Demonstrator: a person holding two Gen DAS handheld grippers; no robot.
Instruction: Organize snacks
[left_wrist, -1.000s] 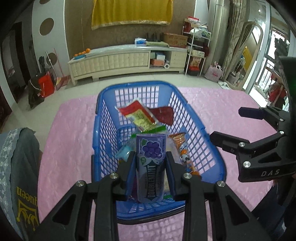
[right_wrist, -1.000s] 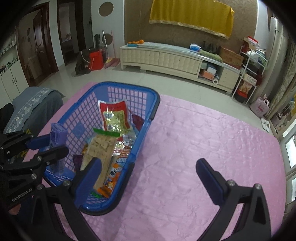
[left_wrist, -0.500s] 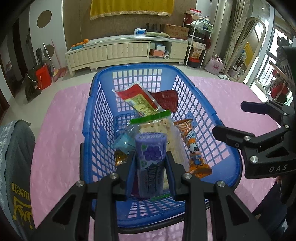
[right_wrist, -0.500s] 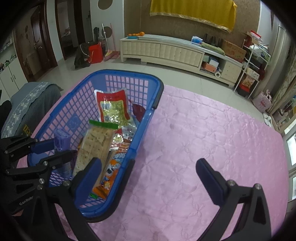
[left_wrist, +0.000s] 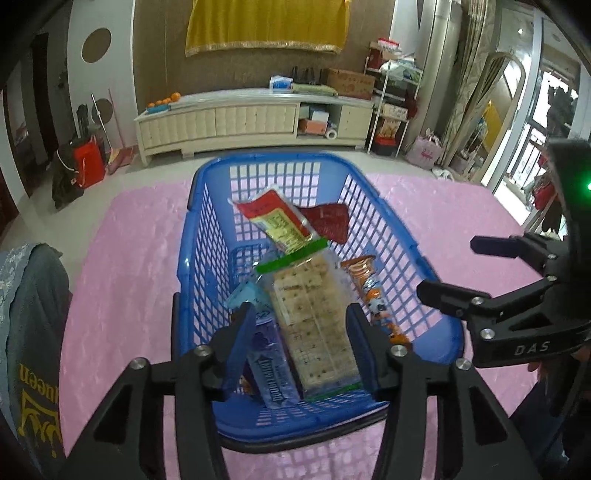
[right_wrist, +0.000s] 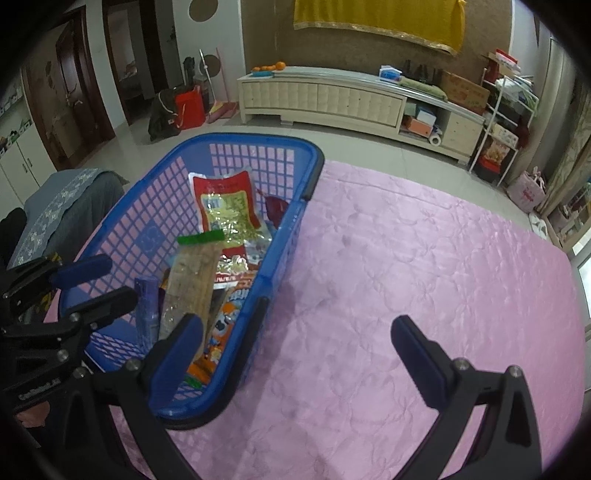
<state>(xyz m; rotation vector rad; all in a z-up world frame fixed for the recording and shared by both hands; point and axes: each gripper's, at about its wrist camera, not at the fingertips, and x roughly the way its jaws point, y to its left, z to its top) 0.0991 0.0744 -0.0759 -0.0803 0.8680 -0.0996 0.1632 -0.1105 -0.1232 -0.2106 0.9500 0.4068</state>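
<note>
A blue plastic basket stands on the pink cloth with several snack packs in it: a long cracker pack, a red and yellow pack, a dark red pack and an orange pack. My left gripper hangs over the basket's near end, jaws opening. A purple gum pack lies tilted between them, beside the left pad, and is not pressed. My right gripper stands open and empty over the cloth, right of the basket.
Pink tablecloth spreads wide to the right of the basket. A grey garment lies at the table's left edge. A long cream cabinet stands across the room floor.
The left jaws have parted and let go of the purple gum pack, which has dropped and tipped over among the snacks at the basket's near end. The right gripper has stayed put.
</note>
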